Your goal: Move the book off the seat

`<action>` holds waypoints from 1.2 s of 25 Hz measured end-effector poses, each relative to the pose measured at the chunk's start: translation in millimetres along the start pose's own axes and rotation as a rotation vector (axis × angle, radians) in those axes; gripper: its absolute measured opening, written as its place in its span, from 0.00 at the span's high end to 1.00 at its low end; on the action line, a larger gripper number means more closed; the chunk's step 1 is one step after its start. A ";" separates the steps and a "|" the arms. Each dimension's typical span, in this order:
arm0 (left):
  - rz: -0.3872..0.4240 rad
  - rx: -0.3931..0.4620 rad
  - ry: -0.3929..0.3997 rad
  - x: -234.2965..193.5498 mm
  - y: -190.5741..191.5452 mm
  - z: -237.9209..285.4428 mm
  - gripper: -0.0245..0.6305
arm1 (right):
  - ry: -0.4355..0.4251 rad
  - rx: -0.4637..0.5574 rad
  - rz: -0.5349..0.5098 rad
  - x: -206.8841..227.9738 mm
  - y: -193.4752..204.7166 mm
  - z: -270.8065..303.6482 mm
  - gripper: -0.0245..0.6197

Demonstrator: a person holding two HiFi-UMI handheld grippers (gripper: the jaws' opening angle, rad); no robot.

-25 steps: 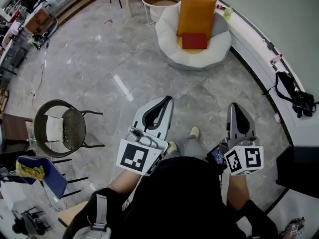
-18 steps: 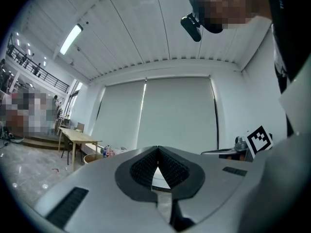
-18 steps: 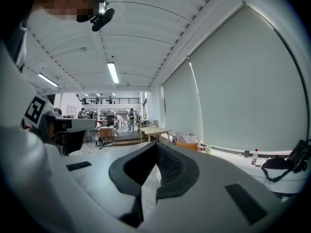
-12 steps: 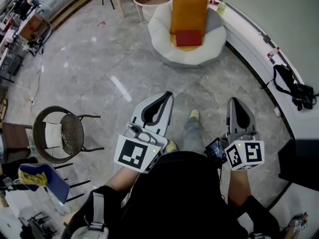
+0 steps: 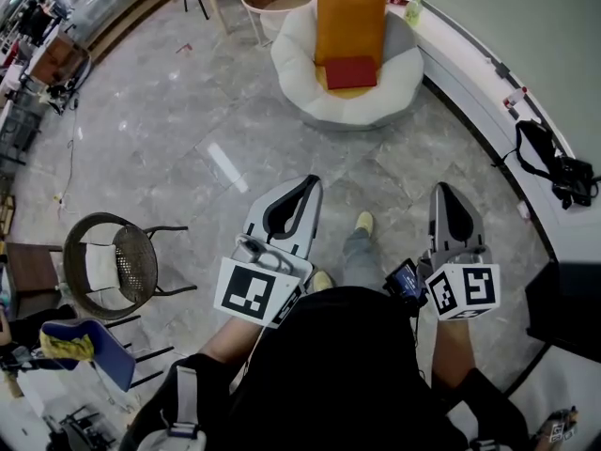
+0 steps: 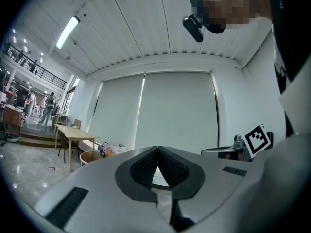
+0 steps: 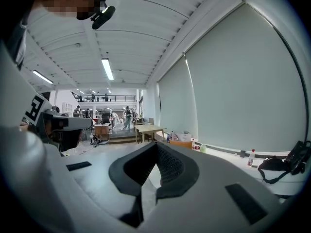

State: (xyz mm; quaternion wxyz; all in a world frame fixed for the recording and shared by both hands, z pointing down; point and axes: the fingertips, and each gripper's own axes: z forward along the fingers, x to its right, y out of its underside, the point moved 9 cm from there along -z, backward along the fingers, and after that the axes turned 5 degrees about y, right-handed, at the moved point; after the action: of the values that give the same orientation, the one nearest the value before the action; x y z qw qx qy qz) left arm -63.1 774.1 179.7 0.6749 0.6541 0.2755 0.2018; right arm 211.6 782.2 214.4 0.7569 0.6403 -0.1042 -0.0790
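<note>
Both my grippers are out in front of me over the grey stone floor point(image 5: 169, 139), nowhere near the seat yet. The left gripper point(image 5: 310, 179) has its jaws closed tip to tip with nothing between them, and you can only see a little gap further back behind the pads. It's the same with the right gripper point(image 5: 441, 189): jaws pinched together and empty. Both point roughly level, out ahead of me.

The book point(image 5: 350, 71) is the red one. It's lying flat on the round white seat point(image 5: 293, 64) well ahead of me, right at the foot of the orange cushion point(image 5: 349, 19) that's propped against the back. It looks like it's resting on the orange seat pad, touching the cushion's lower edge.

Other stuff around: a wicker chair point(image 5: 122, 261) off to my left, a blue chair point(image 5: 94, 350) with something yellow on it nearer to me, and a black bag point(image 5: 554, 169) on the white ledge to my right. My shoe point(image 5: 364, 222) pokes out between the two grippers.
</note>
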 end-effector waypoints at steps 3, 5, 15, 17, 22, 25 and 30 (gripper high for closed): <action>-0.003 -0.016 -0.001 -6.5 2.5 14.0 0.95 | 0.005 -0.015 0.003 8.4 2.8 13.7 0.95; -0.007 -0.023 -0.005 -13.6 1.7 24.8 0.95 | 0.005 -0.022 0.001 13.0 1.4 26.2 0.95; 0.018 -0.048 -0.012 -41.5 -5.9 97.8 0.95 | 0.002 -0.037 0.013 57.4 -16.2 92.6 0.95; 0.027 -0.047 -0.016 -45.8 -9.0 112.0 0.95 | -0.020 -0.027 0.009 65.7 -20.7 105.9 0.95; 0.027 -0.056 -0.019 -49.6 -12.2 148.4 0.95 | -0.056 -0.023 -0.008 86.5 -30.3 135.0 0.95; 0.029 -0.063 -0.020 -51.4 -12.1 171.8 0.95 | -0.078 -0.018 -0.012 100.8 -35.1 152.1 0.95; 0.038 -0.072 -0.032 -48.9 -11.5 207.2 0.95 | -0.094 -0.016 -0.003 127.1 -37.7 172.8 0.95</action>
State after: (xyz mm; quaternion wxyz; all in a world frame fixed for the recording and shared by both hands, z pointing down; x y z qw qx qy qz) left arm 30.1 582.5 172.0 0.6983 0.6378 0.2446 0.2139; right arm 290.1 579.1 211.8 0.7561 0.6299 -0.1381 -0.1113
